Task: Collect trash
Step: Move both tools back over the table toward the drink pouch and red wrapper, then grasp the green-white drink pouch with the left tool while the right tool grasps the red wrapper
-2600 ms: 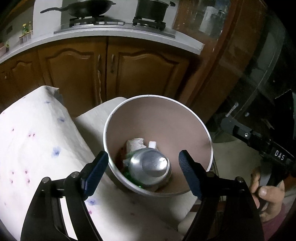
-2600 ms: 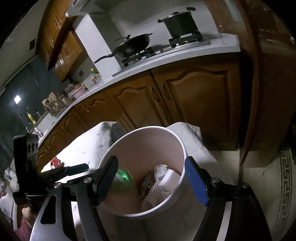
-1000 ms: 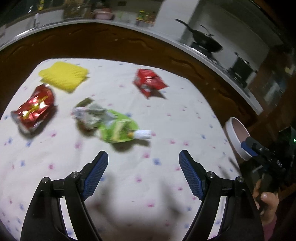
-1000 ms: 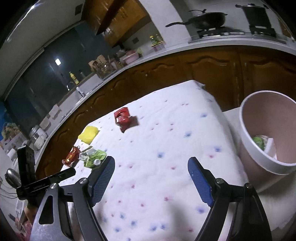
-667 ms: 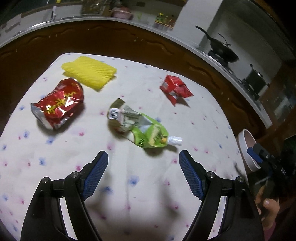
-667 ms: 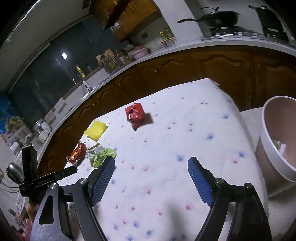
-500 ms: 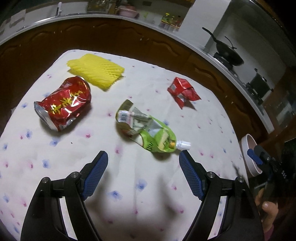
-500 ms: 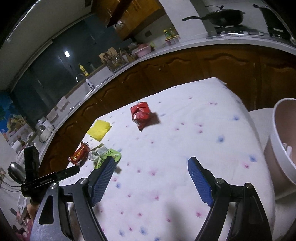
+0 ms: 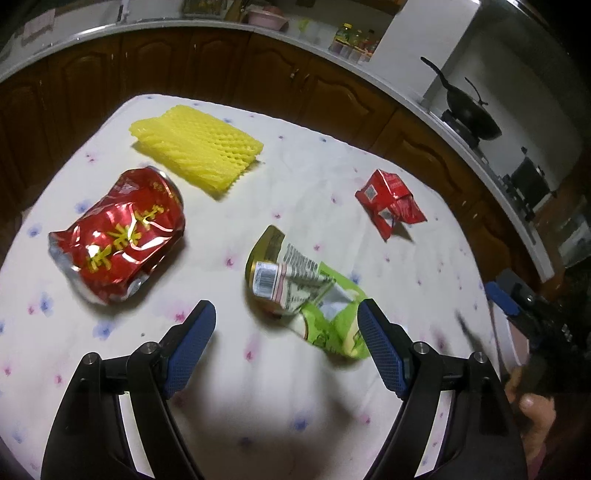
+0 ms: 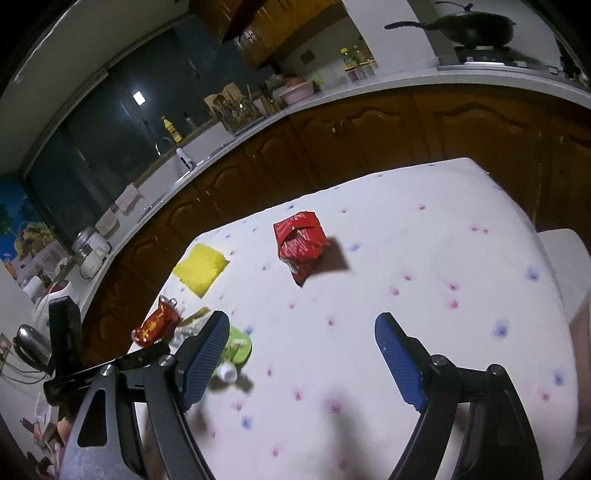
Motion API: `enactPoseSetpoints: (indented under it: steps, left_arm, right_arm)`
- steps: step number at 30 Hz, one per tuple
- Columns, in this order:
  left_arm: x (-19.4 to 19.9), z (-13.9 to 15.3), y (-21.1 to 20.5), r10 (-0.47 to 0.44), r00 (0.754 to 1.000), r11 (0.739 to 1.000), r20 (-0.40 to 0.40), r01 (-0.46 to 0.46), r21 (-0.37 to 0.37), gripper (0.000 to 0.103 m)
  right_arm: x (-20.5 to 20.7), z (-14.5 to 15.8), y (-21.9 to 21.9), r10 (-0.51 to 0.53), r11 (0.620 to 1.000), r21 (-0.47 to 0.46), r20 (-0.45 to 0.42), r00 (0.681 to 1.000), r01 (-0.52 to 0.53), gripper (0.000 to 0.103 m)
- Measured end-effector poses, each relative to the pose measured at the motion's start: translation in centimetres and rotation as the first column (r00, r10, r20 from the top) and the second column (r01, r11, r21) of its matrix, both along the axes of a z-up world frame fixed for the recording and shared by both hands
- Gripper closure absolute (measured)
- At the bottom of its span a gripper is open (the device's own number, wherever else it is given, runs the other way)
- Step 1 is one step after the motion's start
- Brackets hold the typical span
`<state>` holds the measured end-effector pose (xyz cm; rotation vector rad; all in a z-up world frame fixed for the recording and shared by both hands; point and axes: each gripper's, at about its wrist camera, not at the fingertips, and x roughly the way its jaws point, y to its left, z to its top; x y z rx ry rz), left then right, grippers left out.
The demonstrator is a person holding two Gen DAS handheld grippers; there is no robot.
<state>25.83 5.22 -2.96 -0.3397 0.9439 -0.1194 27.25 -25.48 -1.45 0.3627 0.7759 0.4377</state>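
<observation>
Left claw [image 9: 286,341] spread wide, nothing between its blue pads, hanging over the white flower-print cloth of the tabletop [image 9: 258,406]. Just ahead of it, and partly behind its right finger, lies the green drink pouch [image 9: 299,295], crumpled, barcode up, flat on the cloth. Off to the left of that sits the crushed red can [image 9: 118,236] on its side with gold lettering showing. Beyond the can, the yellow foam net [image 9: 195,147] lies flat near the far edge. Over to the right, well apart from the others, the red wrapper [image 9: 391,203] sits folded and crumpled. At the right edge of this view the other claw's blue tip shows with a person's hand [image 9: 532,402] gripping below it, blurred.

Now the right claw [image 10: 299,354], also wide apart and empty, above bare cloth [image 10: 406,295]. Behind its left finger the green drink pouch [image 10: 238,347] peeks out, white cap [image 10: 227,373] toward the camera. Further left, the crushed red can [image 10: 157,325], then the yellow foam net [image 10: 201,271] up near the cloth's edge. Straight ahead, the red wrapper [image 10: 301,243] stands alone mid-cloth with a dark shadow beside it. Behind everything, brown cabinets [image 10: 369,147] under a pale counter, a black pan [image 10: 476,27] on the stove at top right.
</observation>
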Motion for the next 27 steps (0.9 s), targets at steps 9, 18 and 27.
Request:
enactPoseSetpoints:
  steps: [9,18,27]
  left_arm:
    - [2.4,-1.2,-1.3,0.008,0.998,1.000,-0.070,-0.009,-0.013,0.022]
    - [4.5,-2.7,-3.0,-0.016,0.997,0.999,-0.077,0.019,0.039,0.030]
    - [4.2,-1.8,-4.2,-0.068,0.998,0.993,-0.014,0.069,0.097,0.045]
  right_arm:
    - [7.1,-1.2,2.2,-0.005,1.000,0.018,-0.019,1.000,0.005,0.020]
    - [12.8,-4.2,3.2,0.003,0.999,0.039,-0.100,0.995,0.001,0.028]
    - [10.6,-4.1,2.1,0.021,0.999,0.043,-0.078,0.997,-0.018,0.094]
